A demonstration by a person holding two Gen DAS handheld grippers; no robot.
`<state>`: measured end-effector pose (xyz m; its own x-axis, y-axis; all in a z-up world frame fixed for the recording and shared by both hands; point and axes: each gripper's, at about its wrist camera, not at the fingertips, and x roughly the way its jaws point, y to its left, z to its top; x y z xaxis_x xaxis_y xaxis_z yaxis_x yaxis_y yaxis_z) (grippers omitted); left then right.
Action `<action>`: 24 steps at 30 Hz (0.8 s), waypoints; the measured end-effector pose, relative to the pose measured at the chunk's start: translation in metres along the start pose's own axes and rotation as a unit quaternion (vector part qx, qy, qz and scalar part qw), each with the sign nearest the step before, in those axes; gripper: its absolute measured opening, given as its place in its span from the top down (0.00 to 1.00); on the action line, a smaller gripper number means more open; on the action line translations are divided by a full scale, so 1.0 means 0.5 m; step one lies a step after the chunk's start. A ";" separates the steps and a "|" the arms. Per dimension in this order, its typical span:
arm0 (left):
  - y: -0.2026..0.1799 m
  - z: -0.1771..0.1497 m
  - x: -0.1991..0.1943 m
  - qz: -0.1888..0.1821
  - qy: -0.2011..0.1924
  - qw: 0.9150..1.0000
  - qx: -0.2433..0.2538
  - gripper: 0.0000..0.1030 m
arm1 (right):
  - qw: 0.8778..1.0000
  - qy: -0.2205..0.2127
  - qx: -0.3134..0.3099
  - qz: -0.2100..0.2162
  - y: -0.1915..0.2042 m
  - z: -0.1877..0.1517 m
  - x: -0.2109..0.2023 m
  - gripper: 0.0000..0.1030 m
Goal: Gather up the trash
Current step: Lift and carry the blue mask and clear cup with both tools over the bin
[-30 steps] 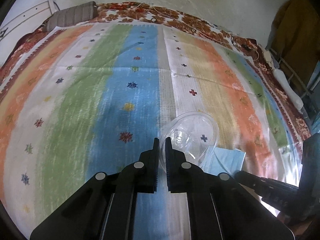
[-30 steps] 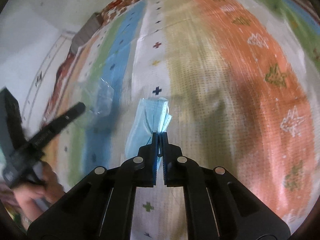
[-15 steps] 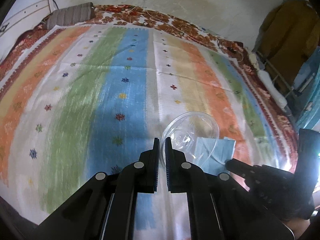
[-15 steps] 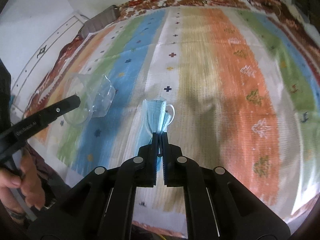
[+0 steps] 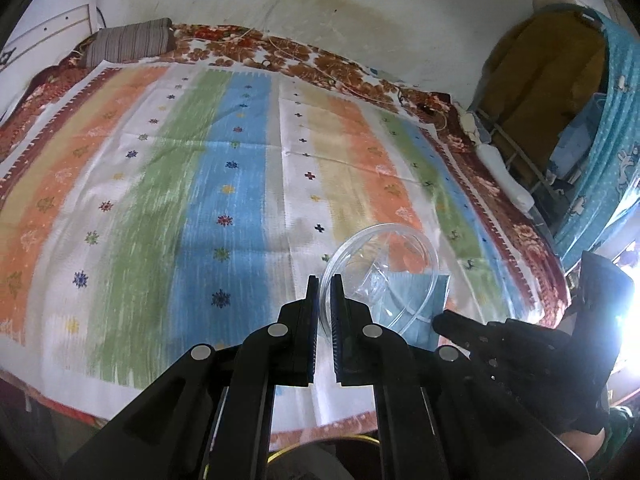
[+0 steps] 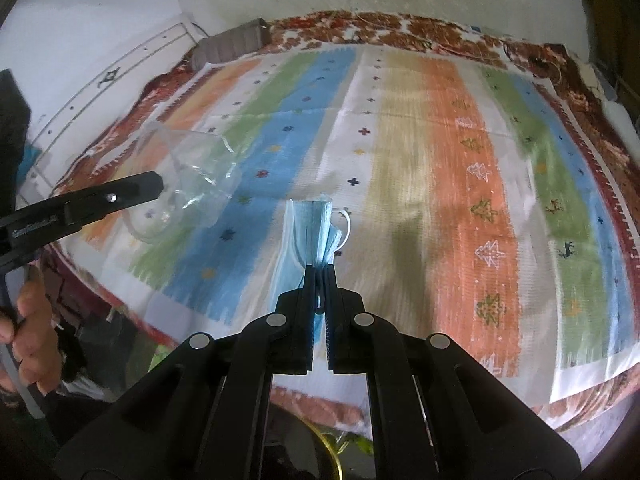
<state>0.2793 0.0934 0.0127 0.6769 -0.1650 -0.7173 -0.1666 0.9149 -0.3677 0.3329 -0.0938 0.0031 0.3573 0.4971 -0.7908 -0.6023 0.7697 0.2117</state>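
My left gripper [image 5: 325, 280] is shut on the rim of a clear plastic container [image 5: 384, 268] and holds it above the striped bedspread [image 5: 200, 184]. The container also shows in the right wrist view [image 6: 188, 184], at the left, with the left gripper's finger beside it. My right gripper [image 6: 319, 270] is shut on a folded blue face mask [image 6: 310, 232] with a white ear loop, held above the bed. In the left wrist view the mask [image 5: 424, 312] hangs behind the container, next to the right gripper [image 5: 440, 318].
A striped pillow [image 5: 128, 40] lies at the bed's far left. Clothes [image 5: 552, 72] and a blue curtain [image 5: 612, 140] hang at the right. A gold-rimmed bin edge [image 6: 324, 444] shows below the bed's near edge. White walls stand behind the bed.
Both grippers have pulled back and up from the bed with their items held. More of the bed, its near edge and the room now show.
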 end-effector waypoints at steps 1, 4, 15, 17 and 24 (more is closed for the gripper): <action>-0.001 -0.003 -0.008 -0.002 -0.001 1.000 -0.003 0.95 | 1.000 -0.002 0.003 0.005 0.003 -0.006 -0.011 0.97; -0.008 -0.016 -0.045 -0.014 -0.015 1.000 -0.015 0.95 | 1.000 -0.016 -0.002 -0.003 0.017 -0.027 -0.048 0.97; -0.036 -0.107 -0.158 -0.027 -0.049 0.998 -0.005 0.95 | 0.997 -0.060 -0.045 -0.014 0.077 -0.104 -0.147 0.97; -0.035 -0.123 -0.166 -0.031 -0.044 0.998 -0.011 0.95 | 0.996 -0.073 -0.042 -0.017 0.085 -0.121 -0.165 0.97; -0.056 -0.179 -0.182 -0.022 -0.028 0.999 0.005 0.95 | 0.996 -0.076 -0.040 -0.021 0.089 -0.181 -0.195 0.97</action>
<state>0.1583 0.0499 0.0352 0.7232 -0.1843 -0.6657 -0.1287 0.9109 -0.3920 0.2066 -0.1442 0.0376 0.4845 0.5245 -0.7001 -0.6372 0.7599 0.1284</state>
